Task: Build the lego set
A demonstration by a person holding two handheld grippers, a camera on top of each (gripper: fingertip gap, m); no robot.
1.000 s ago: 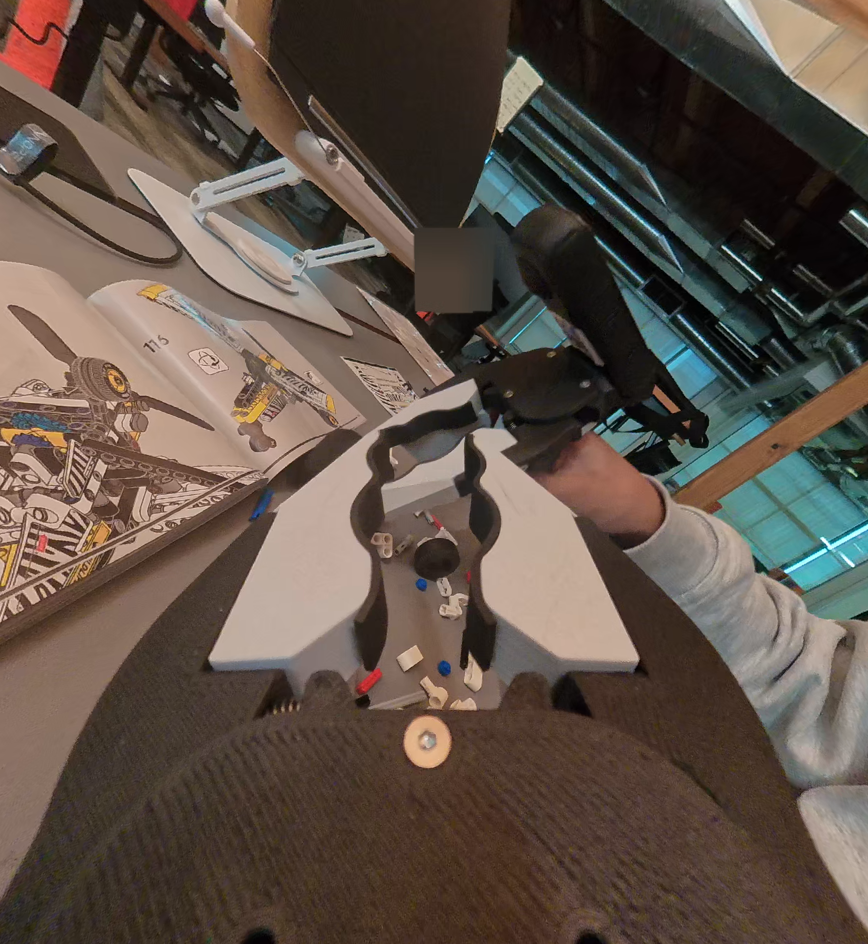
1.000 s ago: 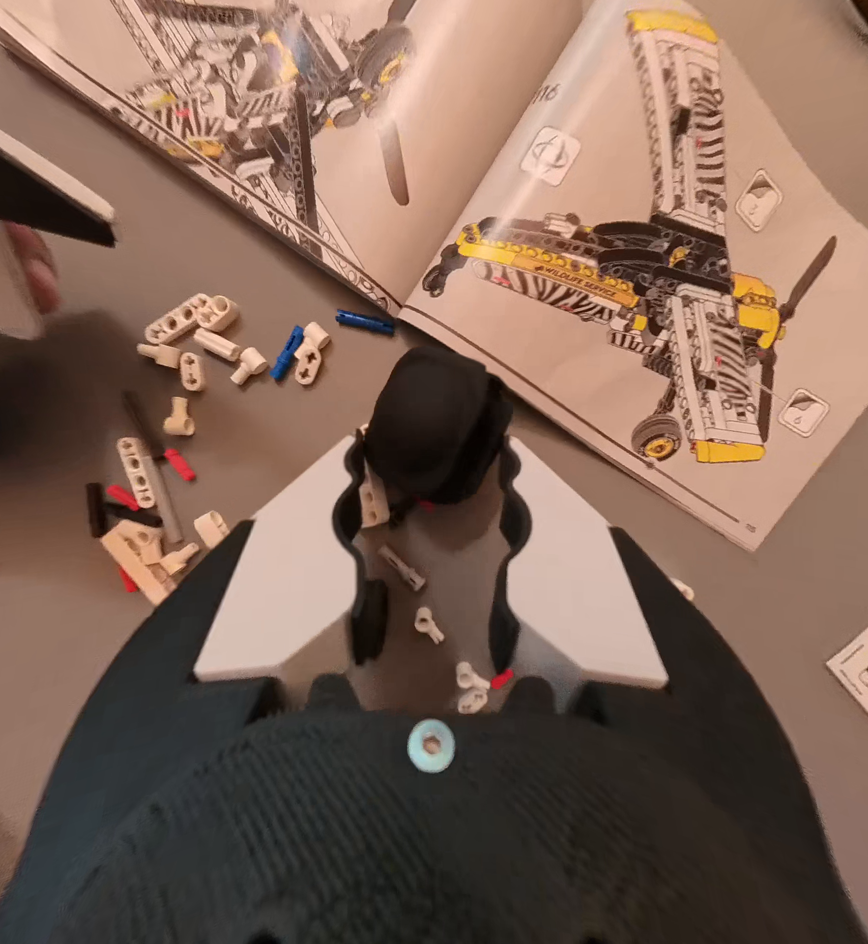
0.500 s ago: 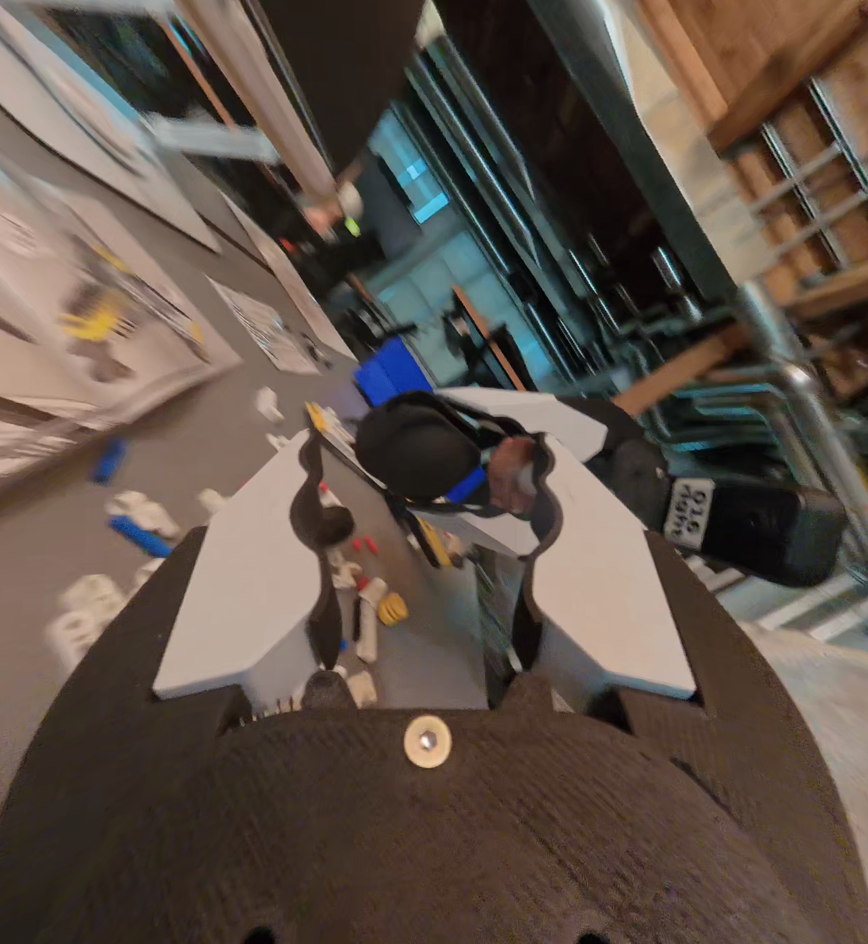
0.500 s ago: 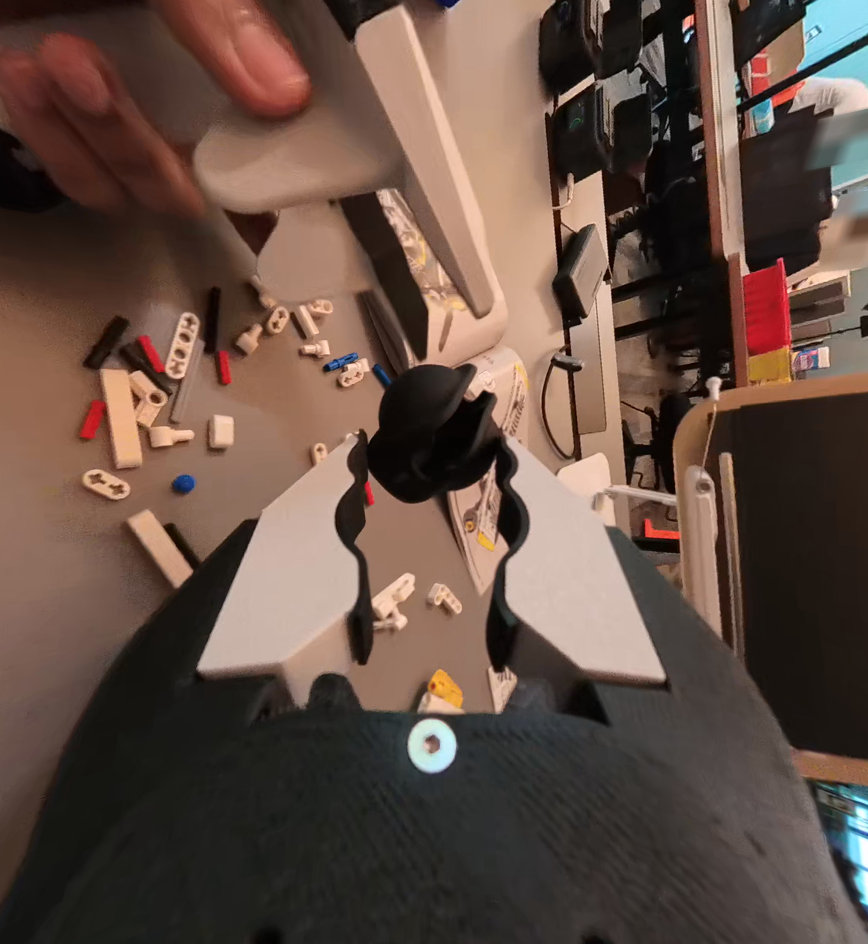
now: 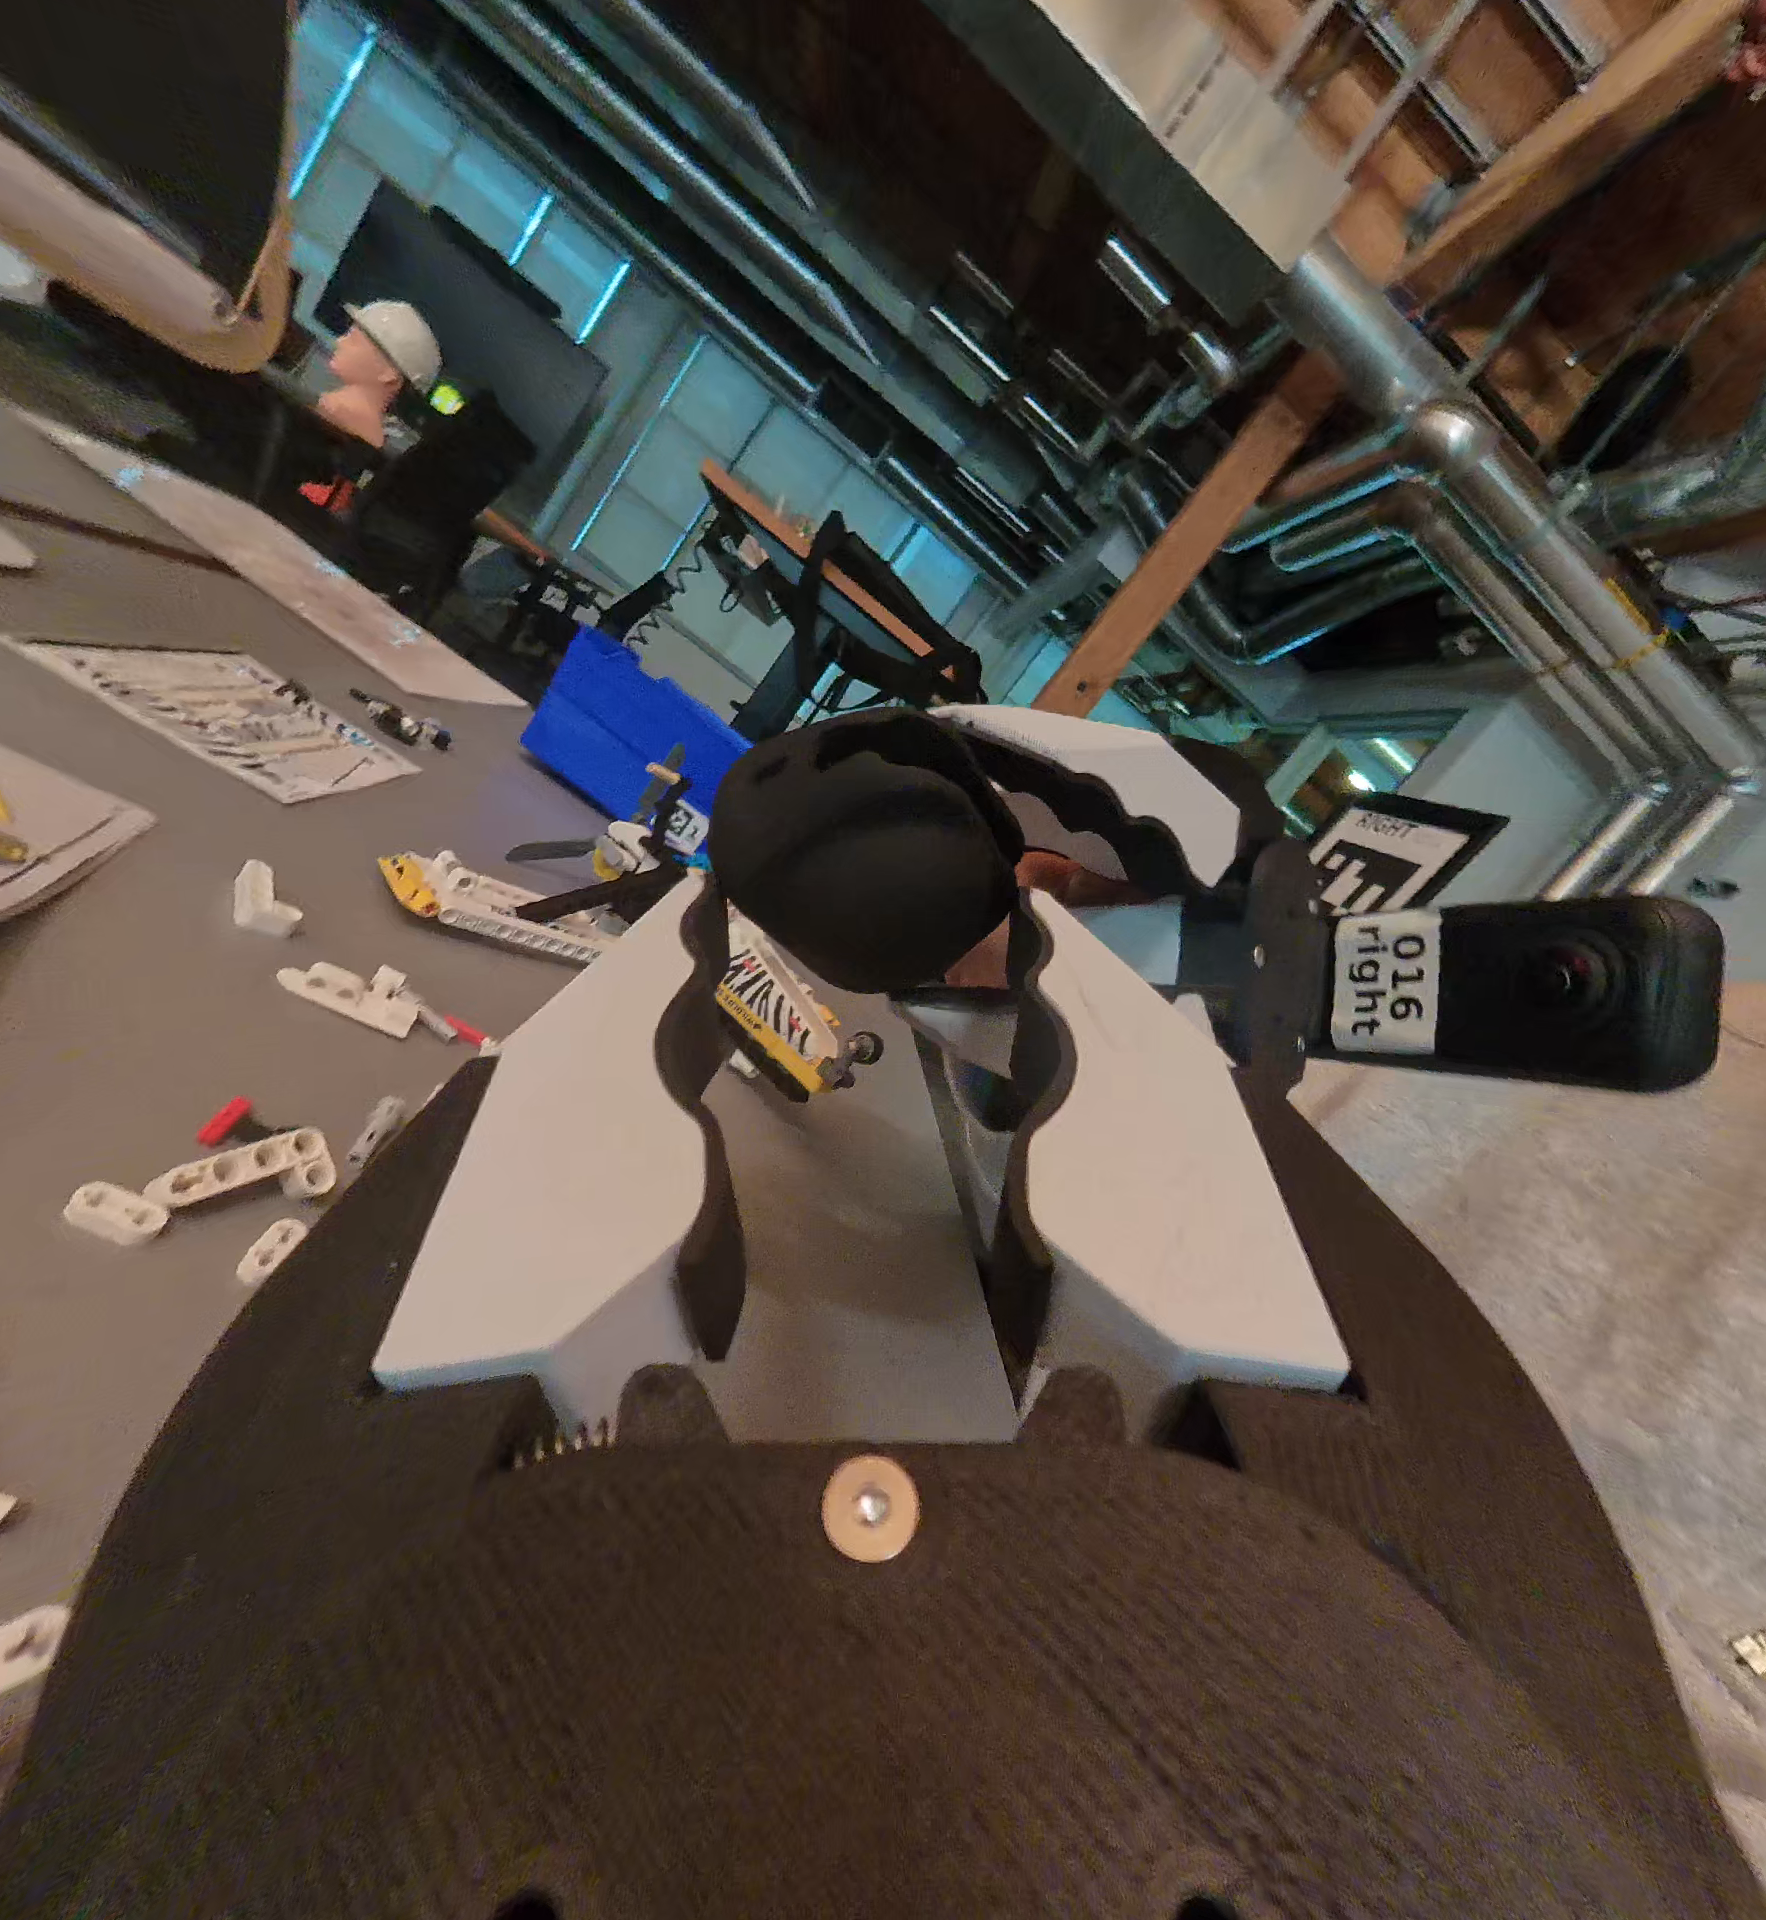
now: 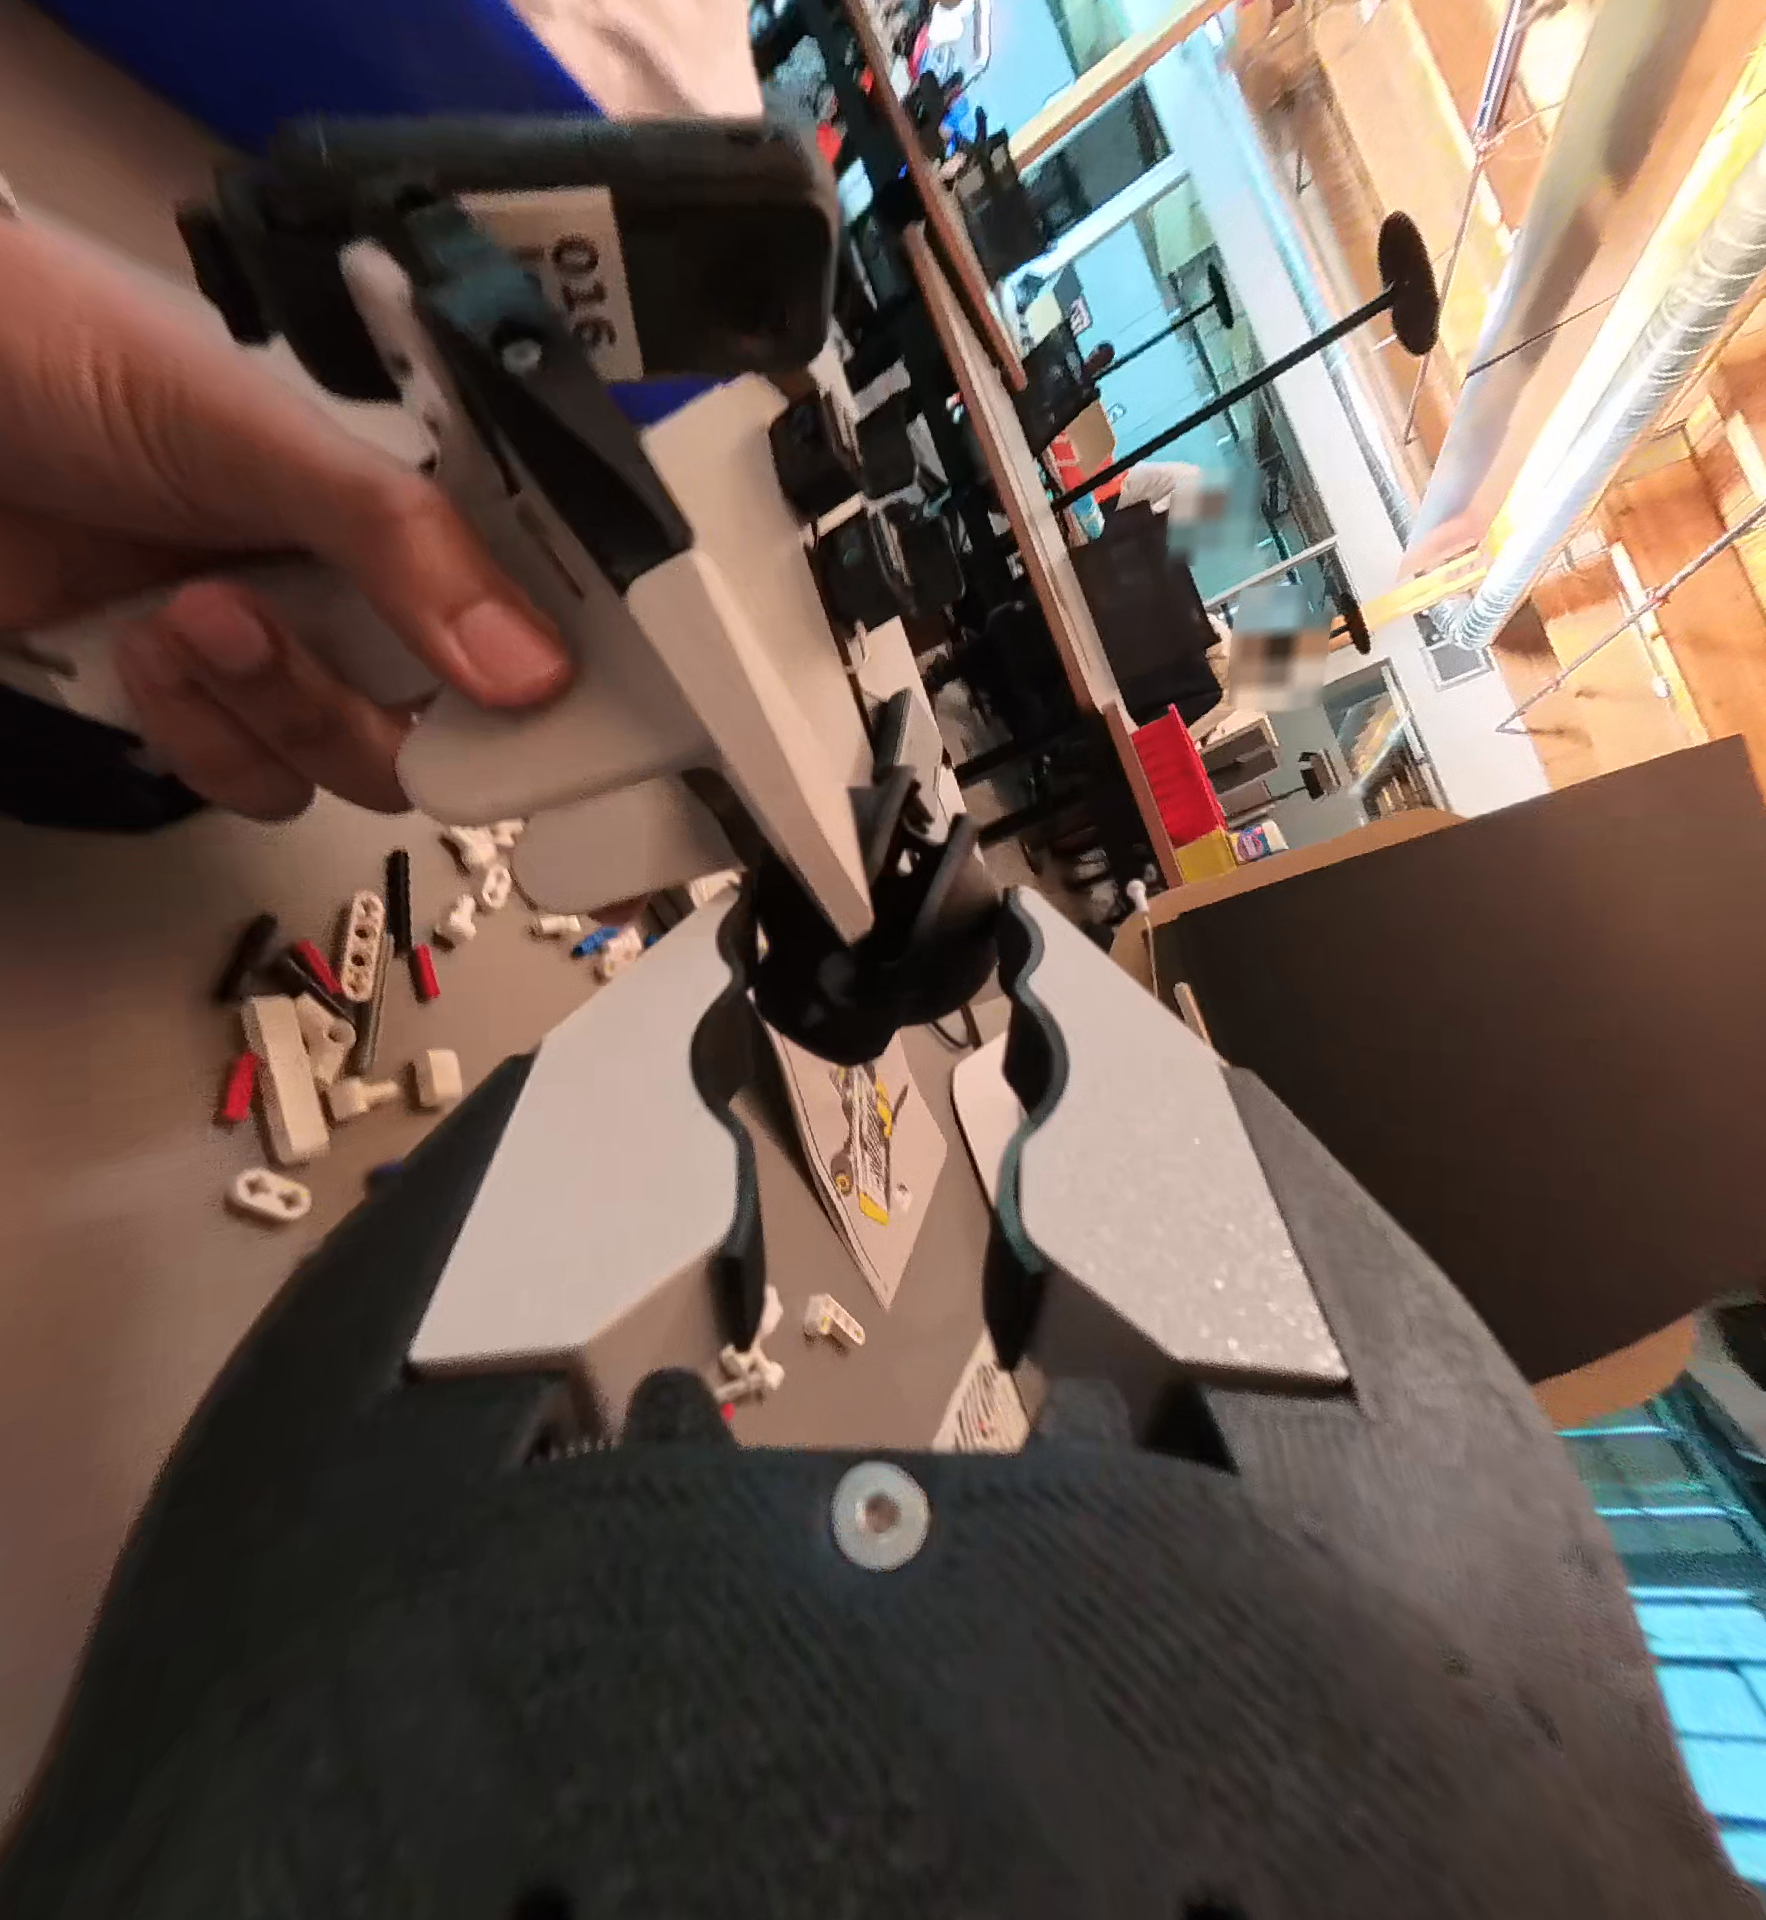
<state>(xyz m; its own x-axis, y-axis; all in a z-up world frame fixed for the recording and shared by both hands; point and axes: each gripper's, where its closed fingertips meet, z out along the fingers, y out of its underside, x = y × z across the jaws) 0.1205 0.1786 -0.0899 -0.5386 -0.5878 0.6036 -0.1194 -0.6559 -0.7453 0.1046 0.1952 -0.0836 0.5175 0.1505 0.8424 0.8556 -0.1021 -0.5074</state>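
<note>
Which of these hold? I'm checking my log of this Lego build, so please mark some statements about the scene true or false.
1. The black rounded Lego piece sits between the right gripper's fingertips. True.
2. The yellow-and-white striped Lego plane is gripped by the left gripper. False: it lies on the grey table.
3. A blue plastic bin stands beyond the plane. True.
4. The loose small Lego pieces are all green. False: they are white, red, black and blue.
</note>
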